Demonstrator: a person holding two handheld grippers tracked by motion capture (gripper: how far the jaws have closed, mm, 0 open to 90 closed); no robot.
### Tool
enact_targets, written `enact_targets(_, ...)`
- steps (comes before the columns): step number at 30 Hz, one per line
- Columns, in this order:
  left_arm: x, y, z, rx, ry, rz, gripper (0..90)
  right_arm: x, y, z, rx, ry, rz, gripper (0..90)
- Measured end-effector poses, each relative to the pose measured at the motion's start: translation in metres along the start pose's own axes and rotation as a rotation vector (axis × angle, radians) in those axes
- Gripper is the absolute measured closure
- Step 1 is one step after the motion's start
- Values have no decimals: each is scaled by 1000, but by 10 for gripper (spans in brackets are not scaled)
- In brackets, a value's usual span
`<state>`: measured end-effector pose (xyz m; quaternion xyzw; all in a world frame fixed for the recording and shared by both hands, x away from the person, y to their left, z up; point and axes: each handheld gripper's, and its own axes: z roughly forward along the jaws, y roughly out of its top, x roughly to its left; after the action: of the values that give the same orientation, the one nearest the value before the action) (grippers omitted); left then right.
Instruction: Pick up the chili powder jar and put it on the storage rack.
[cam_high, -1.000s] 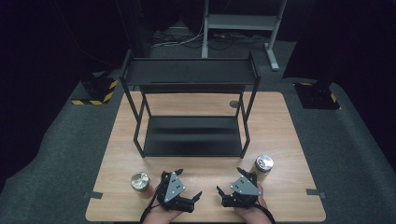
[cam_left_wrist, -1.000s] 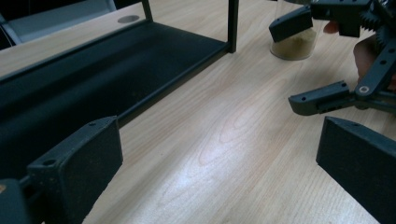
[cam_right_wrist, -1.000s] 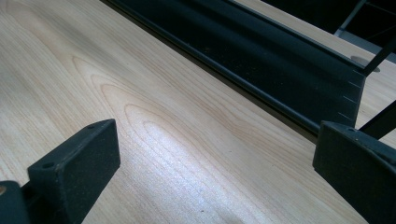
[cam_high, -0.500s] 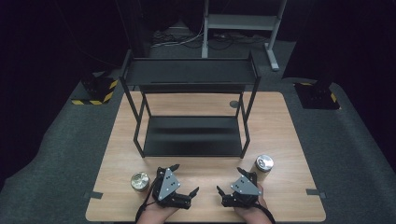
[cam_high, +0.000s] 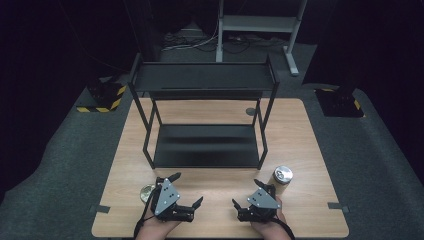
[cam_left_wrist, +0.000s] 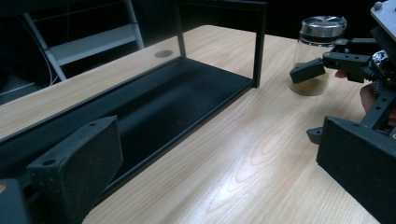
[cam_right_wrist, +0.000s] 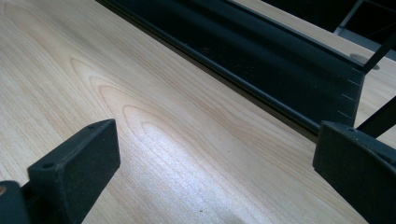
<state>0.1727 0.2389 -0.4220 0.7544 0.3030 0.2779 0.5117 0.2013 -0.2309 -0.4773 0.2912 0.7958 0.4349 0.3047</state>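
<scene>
High view, left gripper (cam_high: 188, 189) jaws apart, shifted left since earlier to touch the small jar (cam_high: 146, 192) before the black rack (cam_high: 205, 150), right gripper (cam_high: 245, 194) jaws apart, unmoved beside the steel-lidded jar (cam_high: 281, 178).

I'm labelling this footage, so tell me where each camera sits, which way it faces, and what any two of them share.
High view: above the near edge, looking forward and down on the table; both hands, left tongs, right tongs.
Left gripper view: rides the left tongs, facing across to the jar and right tongs.
Right gripper view: rides the right tongs, facing the rack.
Shared: the rack's bottom shelf, wood tabletop.
</scene>
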Motion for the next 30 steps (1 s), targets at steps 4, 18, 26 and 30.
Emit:
enact_targets(4,3,-2,-8,-2,19,-6,6,0,0,0,0,-1,1,0)
enact_targets(18,12,-10,-31,-14,72,-15,5,0,0,0,0,-3,3,0)
enact_targets(26,14,-19,-41,-11,100,-17,5,0,0,0,0,-3,2,0)
enact_targets(30,15,-21,-46,-11,115,-13,5,0,0,0,1,-3,3,0)
